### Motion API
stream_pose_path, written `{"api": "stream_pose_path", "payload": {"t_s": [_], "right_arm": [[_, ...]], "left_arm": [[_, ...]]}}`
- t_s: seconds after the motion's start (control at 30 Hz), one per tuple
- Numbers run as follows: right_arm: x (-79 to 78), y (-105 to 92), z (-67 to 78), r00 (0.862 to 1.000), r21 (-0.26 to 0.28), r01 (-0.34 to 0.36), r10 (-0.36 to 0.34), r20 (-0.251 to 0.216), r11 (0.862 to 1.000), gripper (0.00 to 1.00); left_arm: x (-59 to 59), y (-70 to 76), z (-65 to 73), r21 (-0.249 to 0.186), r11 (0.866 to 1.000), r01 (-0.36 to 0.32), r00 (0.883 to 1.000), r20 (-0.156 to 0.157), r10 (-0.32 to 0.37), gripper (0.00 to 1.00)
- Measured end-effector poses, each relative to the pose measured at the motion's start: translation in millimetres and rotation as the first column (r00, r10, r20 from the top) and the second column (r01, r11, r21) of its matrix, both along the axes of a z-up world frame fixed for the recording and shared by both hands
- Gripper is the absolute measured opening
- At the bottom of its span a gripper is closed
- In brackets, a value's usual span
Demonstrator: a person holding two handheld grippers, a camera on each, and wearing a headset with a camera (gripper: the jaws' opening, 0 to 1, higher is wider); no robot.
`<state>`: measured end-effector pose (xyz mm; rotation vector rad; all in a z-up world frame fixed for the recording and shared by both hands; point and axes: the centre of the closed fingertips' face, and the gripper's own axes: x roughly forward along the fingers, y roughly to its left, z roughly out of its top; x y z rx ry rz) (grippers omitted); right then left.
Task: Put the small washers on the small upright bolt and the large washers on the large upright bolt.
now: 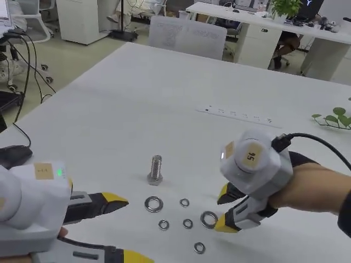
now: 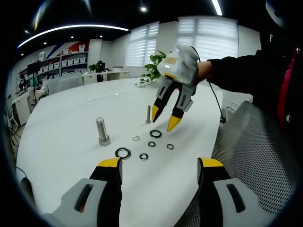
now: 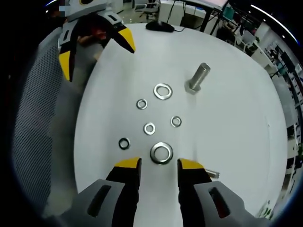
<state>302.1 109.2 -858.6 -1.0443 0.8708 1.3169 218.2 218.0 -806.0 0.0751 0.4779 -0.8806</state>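
Poised over large washer [image 3: 161, 152] on bench [image 3: 236, 118] with right gripper [image 3: 159, 166], jaws part-open, empty. Holding left gripper [image 2: 160, 164] back, jaws wide, empty. Large bolt [image 1: 156, 169] upright nearby; small bolt [image 2: 148, 113] just beside right jaw. Risk: pinching flat washer askew, skidding it, or toppling small bolt.

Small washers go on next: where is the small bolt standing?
In the left gripper view, the small upright bolt stands right of the large bolt, close by the right gripper's yellow tips.

Left claw [image 1: 134, 230] spread wide, level; right claw [image 1: 221, 212] parted, angled downward.
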Motion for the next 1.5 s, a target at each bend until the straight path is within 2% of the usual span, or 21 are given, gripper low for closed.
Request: {"api": "stream_pose_path", "payload": {"t_s": [0.4, 0.87, 1.2, 1.5], "right_arm": [[2.6, 6.5, -11.5, 0.999, -0.056, -0.020, 0.019, -0.027, 0.998, 0.31], [5.3, 4.5, -22.6, 0.999, -0.105, -0.031, 0.026, -0.048, 0.994, 0.30], [3.5, 5.2, -23.4, 0.996, -0.110, -0.020, 0.011, -0.084, 0.994, 0.26], [5.2, 5.1, -23.9, 0.995, -0.140, -0.012, -0.002, -0.095, 0.990, 0.26]], "left_arm": [[1.2, 2.0, 0.2, -0.002, 1.000, -0.015, 1.000, 0.002, 0.015, 0.62], [1.5, 3.2, -0.2, -0.002, 1.000, -0.022, 1.000, 0.002, 0.022, 0.61], [2.1, 3.6, -0.8, 0.002, 1.000, -0.025, 1.000, 0.000, 0.025, 0.59], [2.7, 3.3, -1.3, 0.005, 1.000, -0.024, 1.000, 0.000, 0.024, 0.59]]}}
